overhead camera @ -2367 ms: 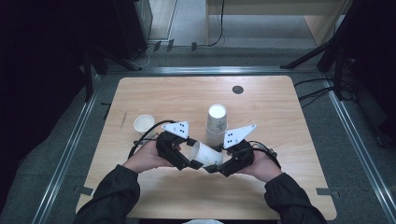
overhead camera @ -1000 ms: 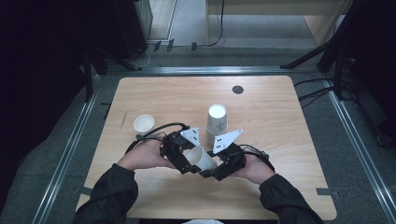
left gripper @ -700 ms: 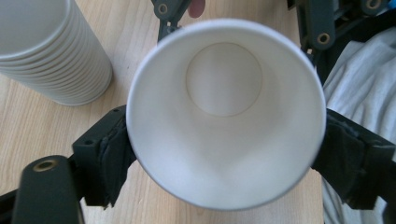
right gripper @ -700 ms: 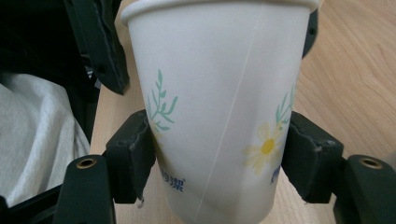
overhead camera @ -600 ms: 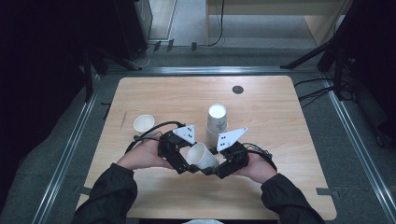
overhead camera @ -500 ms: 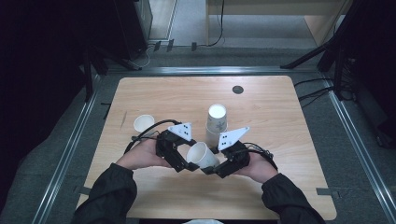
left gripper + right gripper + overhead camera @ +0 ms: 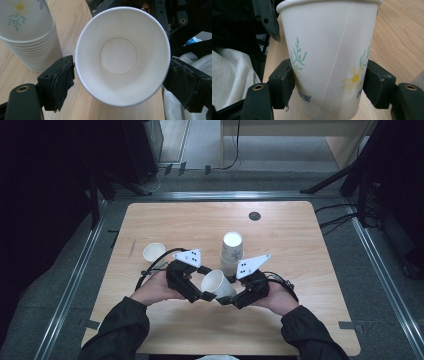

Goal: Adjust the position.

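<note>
**Cup released by left tongs, kept by right**

A single paper cup (image 7: 216,284) is held above the wooden table (image 7: 310,320), just in front of the stack of paper cups (image 7: 232,251), between the two hand-held tools. It lies tilted, mouth turned toward the left gripper (image 7: 196,289) and base toward the right gripper (image 7: 231,296).

In the right gripper view, the flower-printed cup wall (image 7: 329,60) is clamped by both black pads (image 7: 283,86), low on the body. The right tongs are closed on the cup.

In the left gripper view, the open mouth of the cup (image 7: 122,53) is seen straight on, set between the jaws. The jaws have just been opening: the left-hand pad (image 7: 61,81) stands at the rim, with no squeeze of the rim to be seen, and the far one (image 7: 185,86) sits at the cup's edge. The left tongs are read as open, with the cup between them but not pinched.

Compared with a second ago, the cup is carried a little higher and more upright, and the pair of tools is shifted only slightly. The cup is judged to have been separated from the stack and handed over to the right tool alone.

A lone cup (image 7: 153,252) stands upright to the left, well apart from the stack. It is judged likely that the held cup is to be set down upright on the table in the same way, once the left tool is drawn clear of the rim.
</note>
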Tool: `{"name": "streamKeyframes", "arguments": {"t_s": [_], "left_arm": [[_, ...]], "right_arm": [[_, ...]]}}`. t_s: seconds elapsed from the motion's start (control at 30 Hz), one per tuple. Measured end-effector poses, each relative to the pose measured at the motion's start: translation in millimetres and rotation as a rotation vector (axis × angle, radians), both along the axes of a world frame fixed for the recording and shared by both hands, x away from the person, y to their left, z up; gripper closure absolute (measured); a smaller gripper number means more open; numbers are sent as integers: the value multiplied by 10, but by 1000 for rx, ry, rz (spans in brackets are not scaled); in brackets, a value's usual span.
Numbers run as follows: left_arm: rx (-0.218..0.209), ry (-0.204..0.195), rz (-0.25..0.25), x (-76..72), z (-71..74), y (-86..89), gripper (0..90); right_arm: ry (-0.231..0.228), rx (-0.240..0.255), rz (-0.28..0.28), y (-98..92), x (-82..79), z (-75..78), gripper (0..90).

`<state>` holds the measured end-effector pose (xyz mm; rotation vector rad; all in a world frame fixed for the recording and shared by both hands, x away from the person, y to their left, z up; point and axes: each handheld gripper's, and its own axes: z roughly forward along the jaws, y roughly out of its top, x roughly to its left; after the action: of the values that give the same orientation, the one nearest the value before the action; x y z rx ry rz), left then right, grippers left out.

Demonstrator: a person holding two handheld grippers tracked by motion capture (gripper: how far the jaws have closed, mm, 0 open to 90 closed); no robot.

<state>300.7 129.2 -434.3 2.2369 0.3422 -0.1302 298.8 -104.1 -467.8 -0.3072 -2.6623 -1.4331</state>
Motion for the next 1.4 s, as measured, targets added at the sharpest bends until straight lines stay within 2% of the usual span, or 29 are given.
{"name": "streamKeyframes", "arguments": {"t_s": [0.17, 0.27, 0.43, 0.7, 0.83, 1.13, 1.4], "left_arm": [[-30, 16, -2, 4, -36, -45, 139], [-42, 9, 0, -2, -33, -57, 152], [-37, 3, 2, -4, -50, -57, 207], [-39, 3, 2, 2, -39, -38, 232], [-46, 8, 1, 5, -27, -22, 235], [-40, -14, 16, 8, 82, 82, 239], [-35, -34, 49, 27, 179, 232, 240]], "right_arm": [[5, 12, 0, -5, 2, 7, 324], [9, 10, 3, 0, -1, 2, 324], [12, 5, 7, 13, -6, -6, 325], [17, 10, 5, 11, -4, -2, 323], [33, 6, 8, 19, -3, -12, 294], [19, -15, -9, 2, -4, -24, 231], [-19, -35, -51, -55, -16, -51, 209]]}}
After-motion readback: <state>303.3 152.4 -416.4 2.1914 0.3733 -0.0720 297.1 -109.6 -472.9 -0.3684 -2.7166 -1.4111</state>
